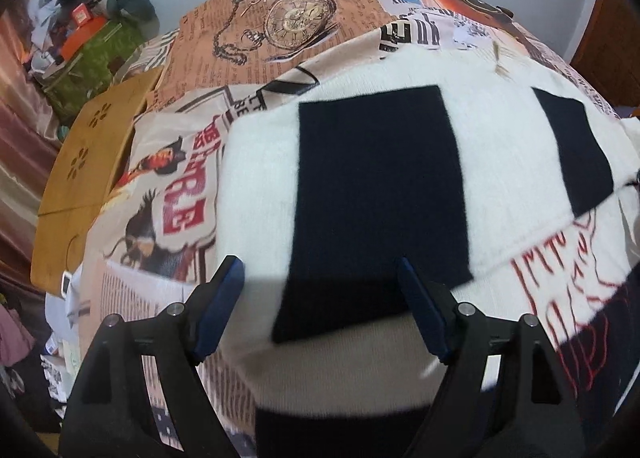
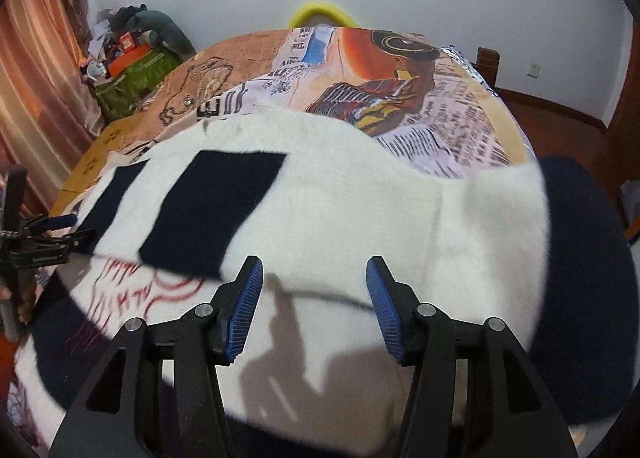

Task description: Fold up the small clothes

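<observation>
Ok, both my grippers, left gripper (image 1: 320, 270) and right gripper (image 2: 314, 272), hang wide apart w/ nothing held over the sweater (image 2: 340, 198); I'd pinch one hem edge each, lift evenly.

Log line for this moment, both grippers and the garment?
left gripper: open, empty | right gripper: open, empty | white sweater: spread on bed, navy blocks up | fold: incomplete

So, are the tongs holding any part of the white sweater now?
No. The left tongs and right tongs stand open above the white sweater; no fabric is pinched between them.
</observation>
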Motion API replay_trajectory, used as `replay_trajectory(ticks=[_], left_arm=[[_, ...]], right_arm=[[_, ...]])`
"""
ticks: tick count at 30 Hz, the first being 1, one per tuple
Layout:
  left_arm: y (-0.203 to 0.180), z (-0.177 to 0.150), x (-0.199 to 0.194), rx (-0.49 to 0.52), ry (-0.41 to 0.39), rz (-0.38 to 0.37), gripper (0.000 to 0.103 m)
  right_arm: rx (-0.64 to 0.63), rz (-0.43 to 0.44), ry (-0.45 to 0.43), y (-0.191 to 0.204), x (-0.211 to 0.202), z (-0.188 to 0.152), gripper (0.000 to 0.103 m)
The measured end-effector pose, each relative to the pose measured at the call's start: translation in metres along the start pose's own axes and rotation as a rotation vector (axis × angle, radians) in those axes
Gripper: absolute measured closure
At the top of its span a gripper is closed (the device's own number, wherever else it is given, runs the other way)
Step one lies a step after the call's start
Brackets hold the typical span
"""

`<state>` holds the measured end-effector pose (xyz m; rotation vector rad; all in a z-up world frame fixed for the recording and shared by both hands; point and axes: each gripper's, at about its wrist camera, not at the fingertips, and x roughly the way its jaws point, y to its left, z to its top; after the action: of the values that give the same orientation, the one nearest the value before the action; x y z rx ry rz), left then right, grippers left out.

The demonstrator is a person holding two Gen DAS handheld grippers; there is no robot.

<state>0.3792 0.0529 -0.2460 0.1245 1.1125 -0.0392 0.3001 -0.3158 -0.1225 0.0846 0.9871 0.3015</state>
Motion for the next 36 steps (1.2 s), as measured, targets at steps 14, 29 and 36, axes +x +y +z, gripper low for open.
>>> replay_trajectory(ticks=[14,29,36], left_arm=[[-0.011,-0.037,-0.063,-0.047,-0.043,-0.03,0.024],[-0.04,-0.046,-0.084,-0.033,-0.07,-0.034,0.023],[-0.036,-0.044,-0.091,-0.048,-0.098,-0.037,0.023]], right_arm=[[0.223,-0.14,-0.099,-0.078,-0.11,-0.069,0.039],[0.43,-0.102,0.027,-0.13,-0.067,-0.128,0.069],[0.417,-0.087,-0.064,-0.134,-0.102,-0.112,0.092]])
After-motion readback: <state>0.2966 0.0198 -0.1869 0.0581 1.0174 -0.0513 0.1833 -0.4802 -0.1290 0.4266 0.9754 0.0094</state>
